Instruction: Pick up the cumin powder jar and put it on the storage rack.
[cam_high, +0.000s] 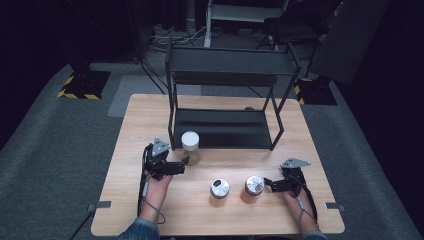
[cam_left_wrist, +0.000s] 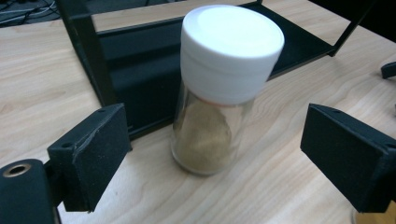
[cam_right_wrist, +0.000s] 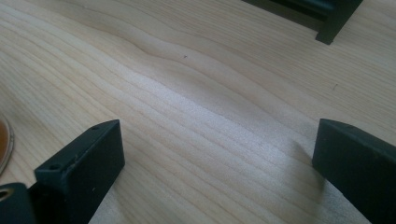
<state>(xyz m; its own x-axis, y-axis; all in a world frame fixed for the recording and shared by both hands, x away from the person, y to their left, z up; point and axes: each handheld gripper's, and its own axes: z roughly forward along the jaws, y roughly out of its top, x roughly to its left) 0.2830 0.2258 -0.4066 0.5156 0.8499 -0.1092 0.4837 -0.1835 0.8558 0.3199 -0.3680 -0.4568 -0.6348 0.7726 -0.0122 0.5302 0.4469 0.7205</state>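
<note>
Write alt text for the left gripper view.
A white-capped glass jar of tan powder stands on a wooden table between the left gripper's open black jaws, untouched. A black metal shelf stands behind it.

jar (cam_high: 190, 146) before rack (cam_high: 225, 127), left of two jars (cam_high: 237, 187)

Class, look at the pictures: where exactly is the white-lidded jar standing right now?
In the high view the white-lidded jar stands on the table, left of centre, just before the black rack's front-left leg, with the left gripper closest.
</note>
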